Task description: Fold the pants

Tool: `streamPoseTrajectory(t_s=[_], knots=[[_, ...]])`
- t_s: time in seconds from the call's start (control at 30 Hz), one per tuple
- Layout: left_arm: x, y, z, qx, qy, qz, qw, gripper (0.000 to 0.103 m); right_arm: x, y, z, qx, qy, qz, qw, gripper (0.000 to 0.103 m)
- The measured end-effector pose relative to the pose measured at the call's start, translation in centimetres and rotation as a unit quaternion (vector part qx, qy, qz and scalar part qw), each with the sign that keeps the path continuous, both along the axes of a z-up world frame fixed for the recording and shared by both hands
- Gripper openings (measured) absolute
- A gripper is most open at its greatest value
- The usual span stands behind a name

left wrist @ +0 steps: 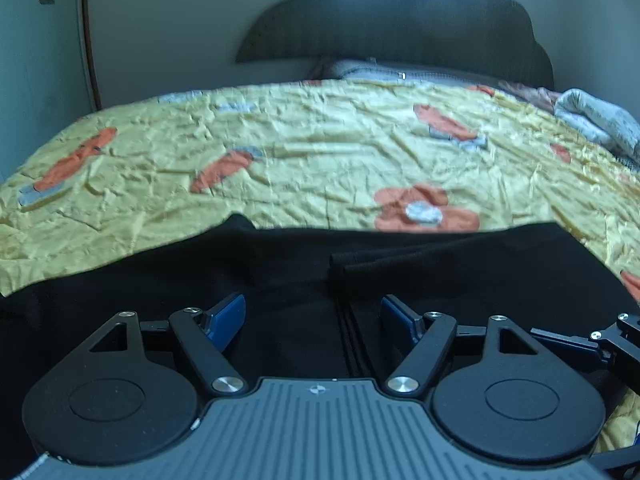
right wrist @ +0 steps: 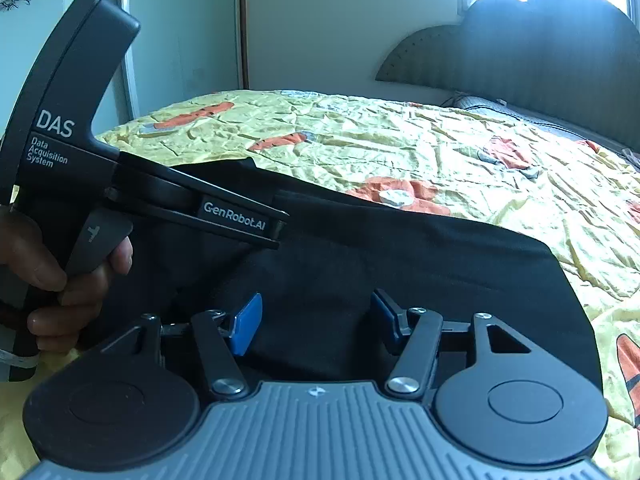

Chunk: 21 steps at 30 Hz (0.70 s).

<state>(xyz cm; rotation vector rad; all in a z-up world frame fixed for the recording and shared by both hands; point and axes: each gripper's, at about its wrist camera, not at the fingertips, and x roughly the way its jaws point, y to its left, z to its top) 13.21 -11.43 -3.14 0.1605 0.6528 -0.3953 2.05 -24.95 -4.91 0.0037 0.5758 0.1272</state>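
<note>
Black pants (left wrist: 280,264) lie on the yellow flowered bedspread (left wrist: 320,152) at the near edge of the bed, with a folded layer and seam running between the left gripper's fingers. My left gripper (left wrist: 312,316) is open, its blue pads (left wrist: 230,314) low over the black cloth. My right gripper (right wrist: 316,322) is open too, over the pants (right wrist: 440,264) near their right end. The left gripper's body (right wrist: 168,196), held by a hand, shows in the right wrist view, reaching over the pants from the left.
A dark padded headboard (left wrist: 400,20) stands at the far end of the bed. Pillows and a crumpled blanket (left wrist: 600,120) lie at the far right. A wardrobe with flower prints (right wrist: 180,20) and a wall are to the left.
</note>
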Motion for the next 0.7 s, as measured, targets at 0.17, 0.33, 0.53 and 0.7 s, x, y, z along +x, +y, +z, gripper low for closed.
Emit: streamPoseTrajectory(t_s=[0.17,0.33,0.53,0.7], knots=[[0.0,-1.1,1.1,0.001,-0.021,-0.015,0.9997,0.075,1.4,-3.8,2.0,0.020,-0.021,-0.053,0.998,0.059],[0.0,-2.1,-0.3,0.018,0.014,-0.019,0.9996,0.074,4.8,-6.5,0.4,0.017,0.047,-0.090,0.995,0.060],[-1.7,-1.5,0.1,0.016,0.008,-0.026,0.9995,0.079,1.4,-5.0,1.1,0.020,0.004,-0.083,0.996,0.068],[-2.5,-1.6,-0.8,0.023,0.007,-0.023,0.9995,0.082,1.0,-4.2,-0.2,0.016,0.017,-0.092,0.996,0.071]])
